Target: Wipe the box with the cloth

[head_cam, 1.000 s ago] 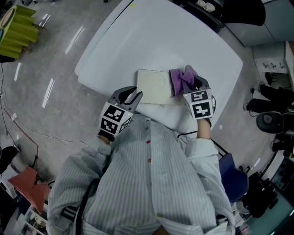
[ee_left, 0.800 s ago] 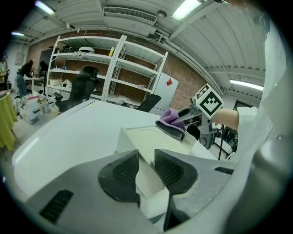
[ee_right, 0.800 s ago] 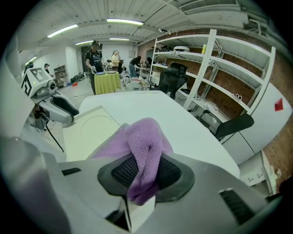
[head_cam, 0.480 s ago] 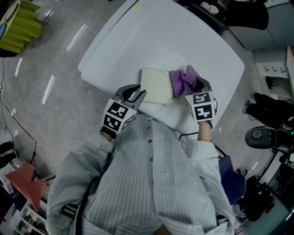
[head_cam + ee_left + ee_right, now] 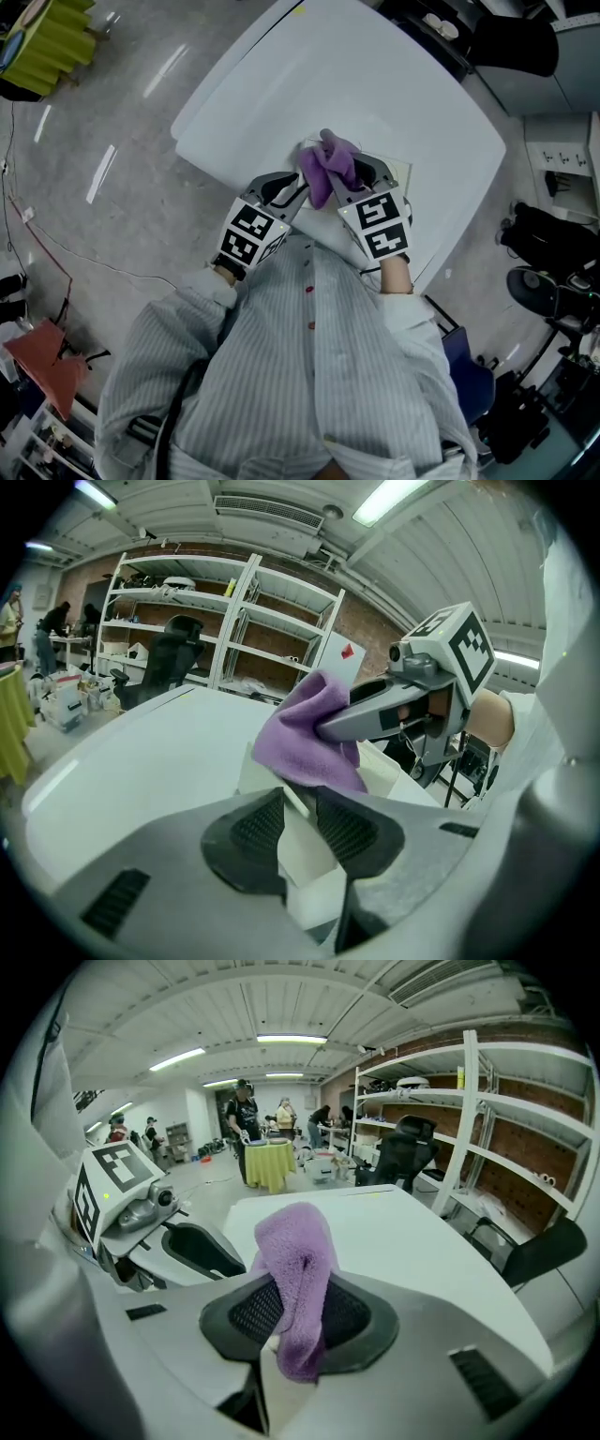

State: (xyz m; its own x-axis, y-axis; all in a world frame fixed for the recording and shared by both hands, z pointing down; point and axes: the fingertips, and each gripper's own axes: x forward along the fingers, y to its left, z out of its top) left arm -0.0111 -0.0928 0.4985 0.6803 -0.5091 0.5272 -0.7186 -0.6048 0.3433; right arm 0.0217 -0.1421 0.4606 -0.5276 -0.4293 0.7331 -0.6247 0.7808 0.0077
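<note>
Box (image 5: 307, 855): white, on the bench (image 5: 375, 84).
Left gripper (image 5: 284, 189): closed narrow on the box's edge.
Right gripper (image 5: 360, 178): pinching purple cloth (image 5: 328, 167) against the box.

Purple cloth (image 5: 328, 167) bunched, draped on flat white box (image 5: 398, 178).

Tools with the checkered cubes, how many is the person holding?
2. The left tool clamps the white box by its edge; the right tool, close beside it, pinches the purple cloth over the box. No other tool shows.
</note>
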